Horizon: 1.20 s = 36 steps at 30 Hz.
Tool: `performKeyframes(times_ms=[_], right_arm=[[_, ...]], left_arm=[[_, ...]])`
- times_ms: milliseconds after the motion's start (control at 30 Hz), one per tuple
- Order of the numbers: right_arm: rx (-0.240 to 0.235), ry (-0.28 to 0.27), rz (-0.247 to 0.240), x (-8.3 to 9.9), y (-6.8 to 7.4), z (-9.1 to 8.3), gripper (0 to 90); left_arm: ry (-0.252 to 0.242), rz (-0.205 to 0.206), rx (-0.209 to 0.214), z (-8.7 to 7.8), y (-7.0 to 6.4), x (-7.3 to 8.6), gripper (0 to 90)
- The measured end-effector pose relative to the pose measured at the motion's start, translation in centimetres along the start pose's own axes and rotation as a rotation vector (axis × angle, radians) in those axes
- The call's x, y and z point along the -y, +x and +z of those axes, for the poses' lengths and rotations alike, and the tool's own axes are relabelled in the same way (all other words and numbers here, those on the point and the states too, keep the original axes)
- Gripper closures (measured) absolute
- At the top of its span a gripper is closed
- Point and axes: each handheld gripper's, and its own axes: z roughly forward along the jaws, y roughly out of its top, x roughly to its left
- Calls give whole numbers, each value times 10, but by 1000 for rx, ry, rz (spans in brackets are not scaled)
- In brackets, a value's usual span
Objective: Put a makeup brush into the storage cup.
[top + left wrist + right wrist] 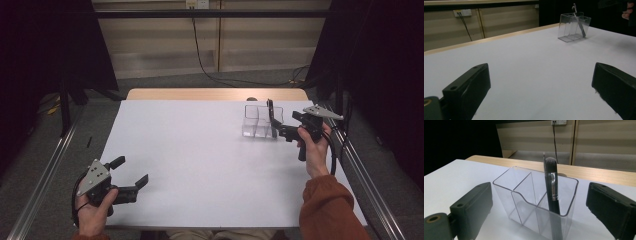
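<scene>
Black jaws of the right gripper [537, 202] are standing wide apart on either side of the clear organizer [536, 200], grasping nothing. Inside that organizer, a makeup brush [552, 190] is leaning upright in the compartment nearest the right jaw, its bristles poking above the rim. From the high view, the organizer [256, 121] is sitting on the white desk [200, 160] near its far right edge, with the right gripper [276, 122] just beside it. Well apart from the organizer, at the desk's near left corner, the left gripper [131, 172] is hovering released, its jaws spread.
</scene>
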Motion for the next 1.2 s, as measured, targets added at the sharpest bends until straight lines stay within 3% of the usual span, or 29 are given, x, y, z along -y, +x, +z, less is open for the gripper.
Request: performKeyframes(times_ms=[267, 600, 1200], right_arm=[[2, -2, -28, 7, 8, -13, 77], [-53, -14, -38, 13, 15, -29, 37], [-21, -11, -55, 27, 26, -57, 38]], left_arm=[[-7, -13, -7, 0, 0, 1, 17], [-5, -12, -10, -1, 1, 1, 16], [-5, -7, -10, -4, 0, 1, 14]])
